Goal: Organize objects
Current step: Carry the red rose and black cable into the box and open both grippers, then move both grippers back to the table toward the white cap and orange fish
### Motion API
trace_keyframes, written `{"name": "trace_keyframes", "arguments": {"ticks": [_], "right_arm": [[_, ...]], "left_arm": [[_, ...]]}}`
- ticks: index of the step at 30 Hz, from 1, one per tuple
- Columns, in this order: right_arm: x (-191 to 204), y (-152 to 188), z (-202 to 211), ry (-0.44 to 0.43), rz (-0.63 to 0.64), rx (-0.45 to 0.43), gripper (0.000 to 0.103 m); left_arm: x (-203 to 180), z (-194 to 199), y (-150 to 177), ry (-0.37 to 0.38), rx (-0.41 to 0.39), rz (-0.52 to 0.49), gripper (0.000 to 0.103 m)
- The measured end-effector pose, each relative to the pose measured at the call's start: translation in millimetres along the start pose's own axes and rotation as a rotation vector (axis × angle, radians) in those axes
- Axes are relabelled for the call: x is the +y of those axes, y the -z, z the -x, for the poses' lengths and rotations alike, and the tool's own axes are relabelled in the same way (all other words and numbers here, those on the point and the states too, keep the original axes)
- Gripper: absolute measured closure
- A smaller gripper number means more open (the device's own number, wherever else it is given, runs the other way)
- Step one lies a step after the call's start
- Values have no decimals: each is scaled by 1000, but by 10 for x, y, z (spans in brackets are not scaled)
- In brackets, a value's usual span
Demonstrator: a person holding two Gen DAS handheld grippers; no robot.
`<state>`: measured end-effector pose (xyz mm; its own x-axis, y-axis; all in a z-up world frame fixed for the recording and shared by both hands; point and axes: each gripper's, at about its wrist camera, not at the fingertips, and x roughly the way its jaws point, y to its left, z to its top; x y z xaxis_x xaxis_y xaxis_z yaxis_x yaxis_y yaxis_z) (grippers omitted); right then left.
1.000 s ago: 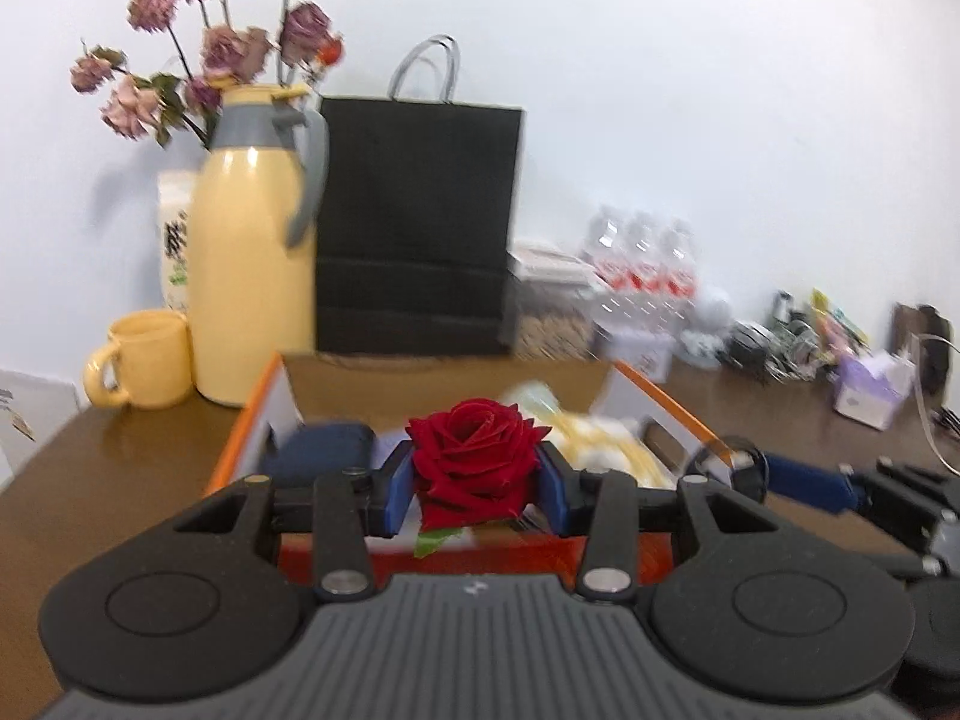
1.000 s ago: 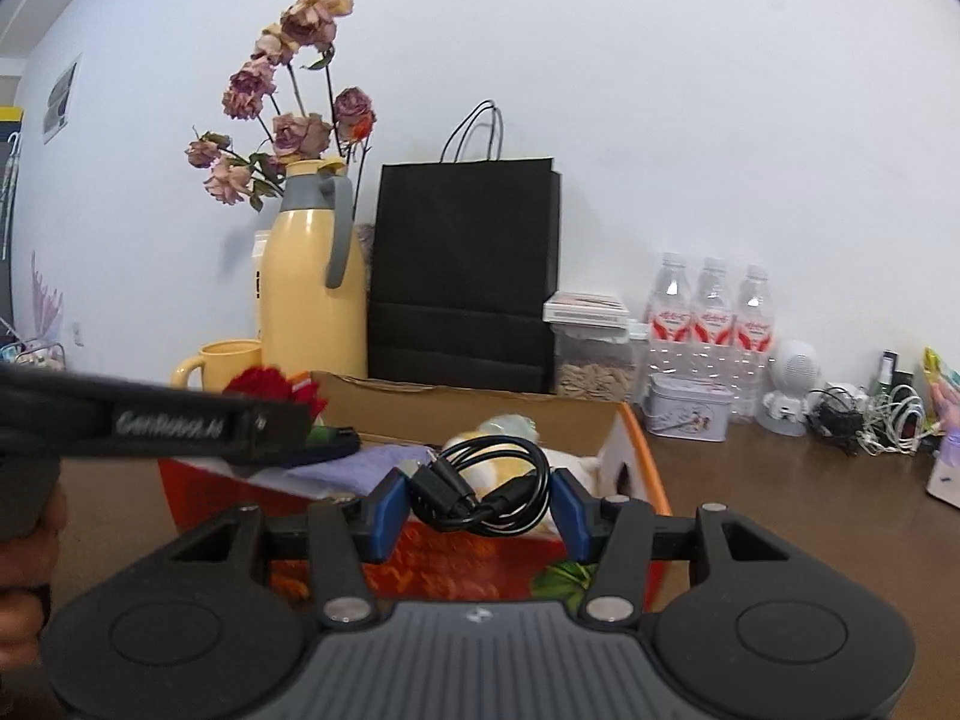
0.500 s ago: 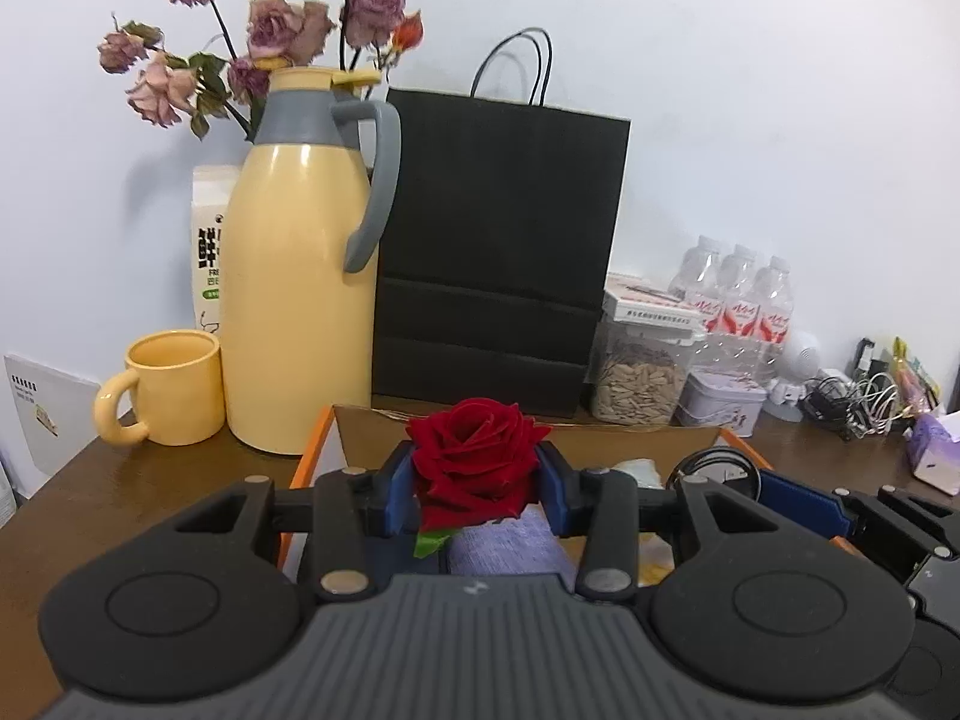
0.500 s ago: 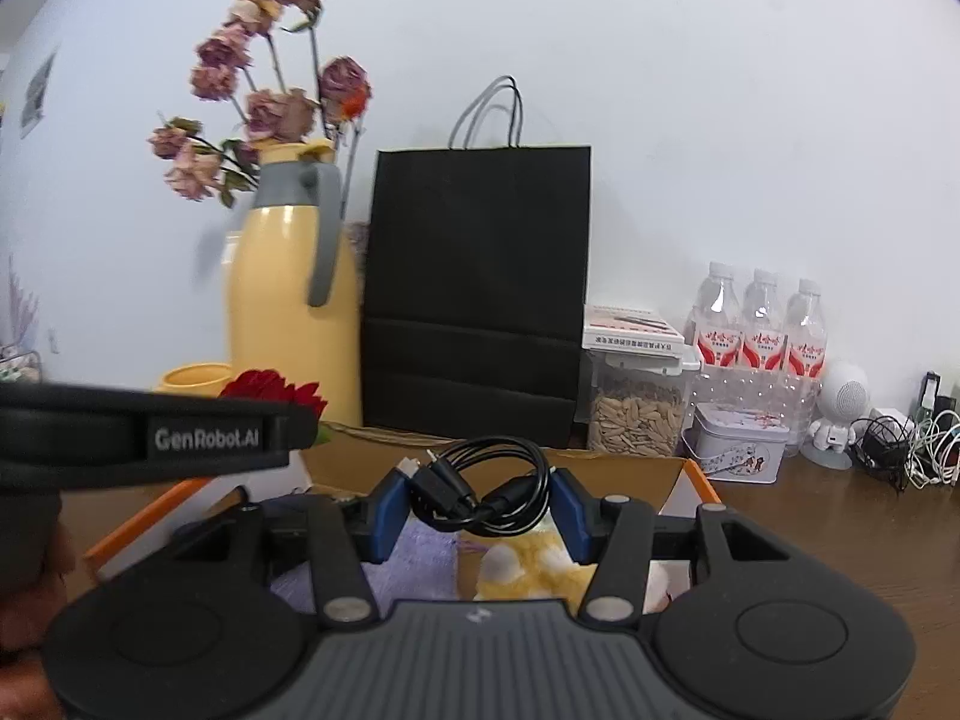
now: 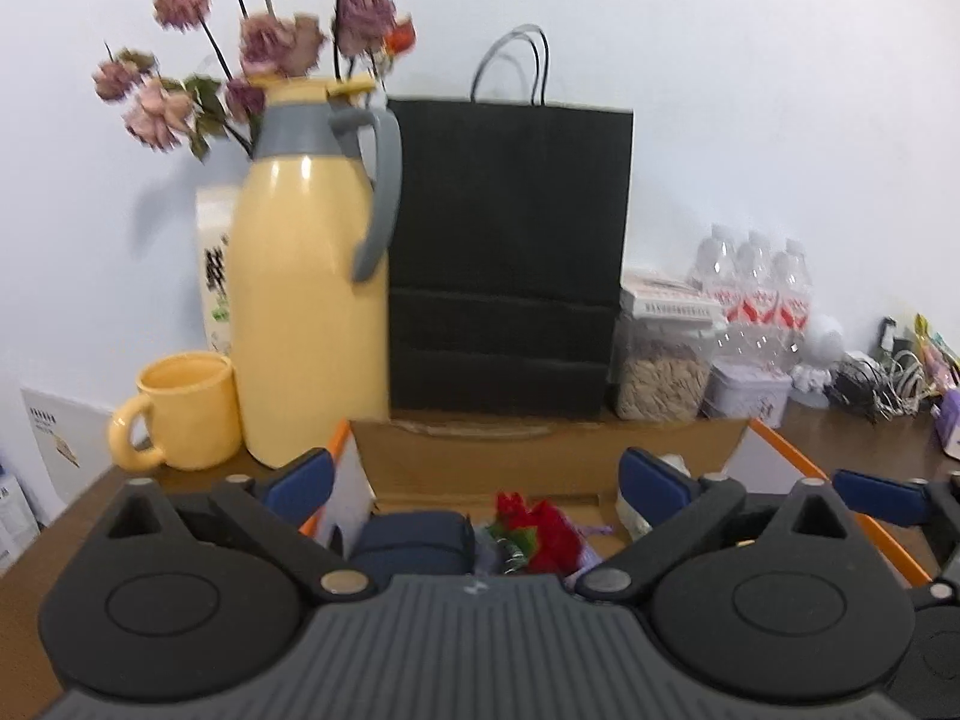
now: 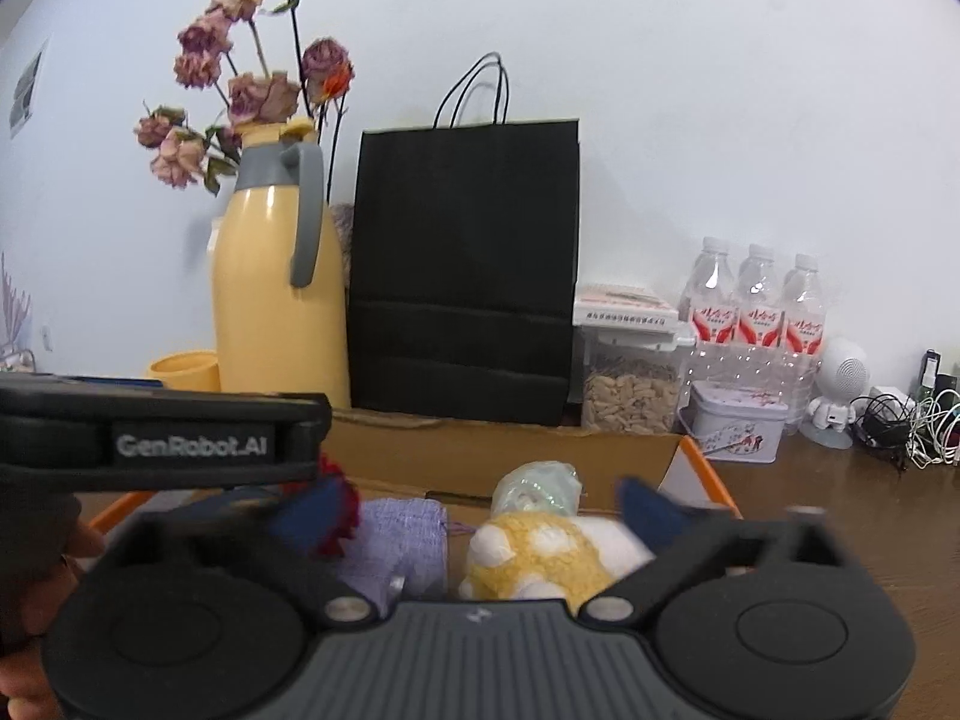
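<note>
A: How do the two grippers stand?

B: The left gripper (image 5: 477,483) is spread wide with nothing between its blue pads, and so is the right gripper (image 6: 480,507).

A: And the red artificial rose (image 5: 537,531)?

B: It lies inside the orange-edged cardboard box (image 5: 540,456), between a dark blue pouch (image 5: 411,543) and a lilac woven cloth bag (image 6: 402,540).

A: What else is in there?

B: A yellow-and-white plush toy (image 6: 540,558) toward the box's right side. Behind the box's far edge stand a tall yellow thermos jug (image 5: 309,300) and a black paper bag (image 5: 507,258).
</note>
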<state>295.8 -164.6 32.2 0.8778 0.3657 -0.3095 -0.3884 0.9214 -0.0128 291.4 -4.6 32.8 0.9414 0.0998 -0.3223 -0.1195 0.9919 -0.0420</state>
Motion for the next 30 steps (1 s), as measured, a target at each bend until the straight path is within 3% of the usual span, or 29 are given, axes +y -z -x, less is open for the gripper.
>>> {"name": "trace_keyframes", "arguments": {"ticks": [16, 24, 30], "right_arm": [[-47, -7, 112, 39, 5, 4, 0], [-165, 75, 385, 45, 24, -3, 0], [-274, 228, 640, 56, 42, -5, 0]], "left_arm": [[-11, 134, -23, 24, -15, 25, 0], [-36, 374, 28, 59, -50, 17, 0], [-46, 532, 195, 92, -33, -10, 0]]}}
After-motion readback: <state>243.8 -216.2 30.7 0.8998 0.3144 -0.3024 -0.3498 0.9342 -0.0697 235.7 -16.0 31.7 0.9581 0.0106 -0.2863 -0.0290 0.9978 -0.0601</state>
